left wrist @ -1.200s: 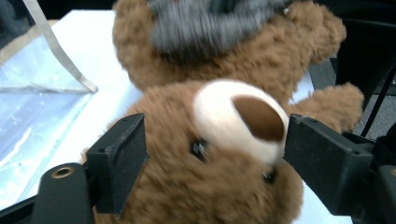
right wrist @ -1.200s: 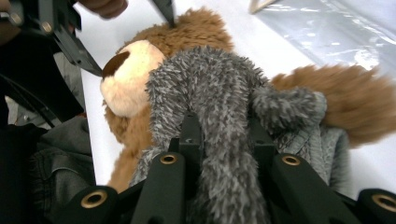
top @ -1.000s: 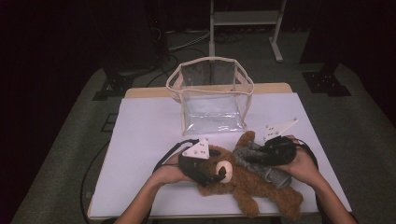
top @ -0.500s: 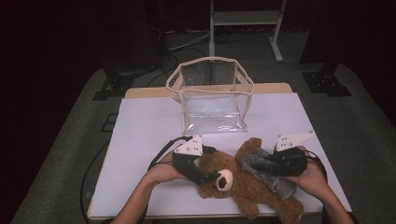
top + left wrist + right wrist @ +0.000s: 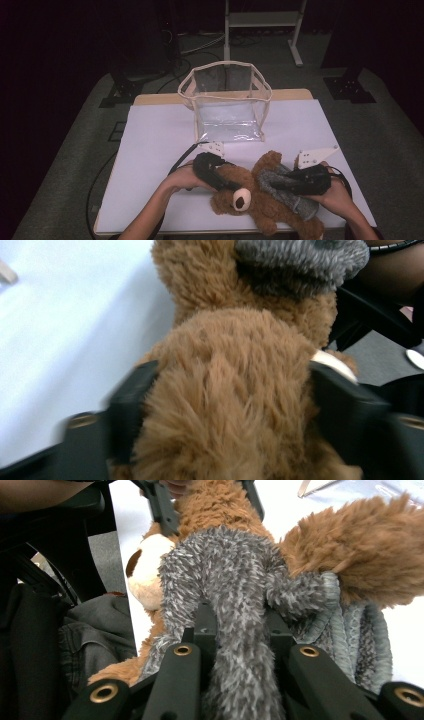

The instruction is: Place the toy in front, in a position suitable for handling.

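Note:
A brown teddy bear (image 5: 260, 210) in a grey sweater lies on its back near the front edge of the white table (image 5: 160, 140). My left gripper (image 5: 226, 181) comes at it from the left. Its jaws have just been closing with the bear's brown head (image 5: 235, 390) between them, and both black jaws now press into the fur. My right gripper (image 5: 276, 184) reaches in from the right and is shut on the bear's fuzzy grey sleeve (image 5: 225, 580), which runs up between its jaws (image 5: 240, 625). The bear's pale muzzle (image 5: 147, 575) faces the front edge.
A clear plastic bag (image 5: 227, 102) with cream trim stands open at the back middle of the table. The person's forearms enter from the bottom edge. Cables trail from both grippers. Dark floor and a metal stand (image 5: 260, 20) lie beyond the table.
The right gripper has slid toward the near right with the grey sleeve, and the bear has shifted slightly toward the front edge. The left gripper has moved in and its jaws have narrowed on the head.

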A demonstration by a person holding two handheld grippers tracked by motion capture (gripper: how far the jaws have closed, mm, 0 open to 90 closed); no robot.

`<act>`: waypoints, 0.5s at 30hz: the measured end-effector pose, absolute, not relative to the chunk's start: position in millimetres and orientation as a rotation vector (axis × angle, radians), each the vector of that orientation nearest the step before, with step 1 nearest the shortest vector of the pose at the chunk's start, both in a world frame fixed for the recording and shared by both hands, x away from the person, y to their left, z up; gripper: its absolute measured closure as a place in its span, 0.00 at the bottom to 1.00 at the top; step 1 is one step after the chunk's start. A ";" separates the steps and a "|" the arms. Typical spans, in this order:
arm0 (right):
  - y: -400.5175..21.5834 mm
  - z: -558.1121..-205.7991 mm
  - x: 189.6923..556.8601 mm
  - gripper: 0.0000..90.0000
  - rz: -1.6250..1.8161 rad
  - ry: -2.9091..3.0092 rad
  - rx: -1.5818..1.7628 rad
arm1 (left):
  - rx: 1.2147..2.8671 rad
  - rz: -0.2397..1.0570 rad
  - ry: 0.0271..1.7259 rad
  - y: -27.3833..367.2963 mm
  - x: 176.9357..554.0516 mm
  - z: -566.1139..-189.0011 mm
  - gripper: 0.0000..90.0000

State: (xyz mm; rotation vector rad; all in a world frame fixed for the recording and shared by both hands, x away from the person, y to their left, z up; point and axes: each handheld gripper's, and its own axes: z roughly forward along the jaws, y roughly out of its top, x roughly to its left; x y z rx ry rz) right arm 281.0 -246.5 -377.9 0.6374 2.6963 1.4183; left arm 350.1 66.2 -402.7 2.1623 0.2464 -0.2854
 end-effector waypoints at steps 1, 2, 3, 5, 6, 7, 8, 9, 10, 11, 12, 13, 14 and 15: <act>-246.1 -377.7 282.4 0.82 1.421 2.691 0.646 | 2.167 -0.266 0.245 67.1 350.4 -401.9 0.44; -246.1 -377.4 283.7 0.82 1.423 2.688 0.650 | 2.165 -0.227 0.242 68.1 349.2 -400.5 0.49; -246.1 -376.8 285.7 0.82 1.425 2.682 0.663 | 2.162 -0.184 0.232 68.8 347.5 -399.0 0.54; -246.7 -375.0 291.5 0.82 1.442 2.674 0.678 | 2.166 -0.115 0.230 69.6 344.9 -395.0 0.59; -246.7 -374.0 294.8 0.82 1.453 2.672 0.687 | 2.170 -0.097 0.230 70.0 345.2 -393.0 0.60; -246.7 -373.0 298.8 0.82 1.459 2.674 0.687 | 2.175 -0.085 0.234 70.4 346.2 -391.0 0.61; -245.8 -372.2 303.1 0.82 1.472 2.673 0.692 | 2.176 -0.067 0.239 70.9 348.0 -388.7 0.61; -244.2 -371.1 307.5 0.82 1.470 2.674 0.696 | 2.183 -0.056 0.239 71.6 351.0 -385.5 0.61; -241.9 -370.0 312.2 0.82 1.464 2.672 0.686 | 2.180 -0.039 0.240 72.2 353.5 -382.1 0.61; -238.8 -368.5 316.7 0.82 1.463 2.667 0.686 | 2.182 -0.022 0.242 73.0 356.0 -378.0 0.61; -235.0 -366.9 321.5 0.82 1.454 2.666 0.682 | 2.187 0.001 0.238 74.2 358.4 -373.5 0.61; -230.5 -365.4 326.1 0.82 1.443 2.670 0.676 | 2.192 0.025 0.233 76.1 360.8 -369.2 0.61; -226.2 -363.6 330.9 0.82 1.435 2.670 0.666 | 2.197 0.045 0.236 78.8 362.9 -365.1 0.61; -221.9 -361.5 335.7 0.82 1.431 2.671 0.659 | 2.203 0.072 0.233 82.6 365.1 -361.2 0.61</act>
